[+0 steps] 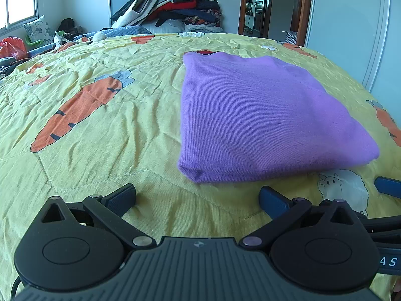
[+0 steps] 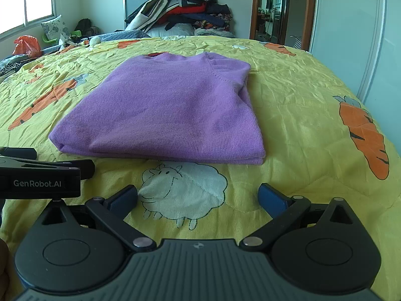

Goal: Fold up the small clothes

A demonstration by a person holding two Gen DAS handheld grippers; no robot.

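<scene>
Left claw [image 1: 198,197]: your blue-padded fingers spread wide, gripping nothing.
Right claw [image 2: 198,197]: yours too, spread and bare.
Folded purple knit sweater [image 2: 165,107]: just ahead of both claws, flat on the yellow carrot-print quilt [image 2: 300,115], apart from every finger.

Matt ribbed-knit purple sweater [image 2: 160,105]

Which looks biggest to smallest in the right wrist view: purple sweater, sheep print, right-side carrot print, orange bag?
As they appear in the right wrist view:
1. purple sweater
2. sheep print, enlarged by being close to the camera
3. carrot print
4. orange plastic bag, far away, so its true size is unclear
</scene>
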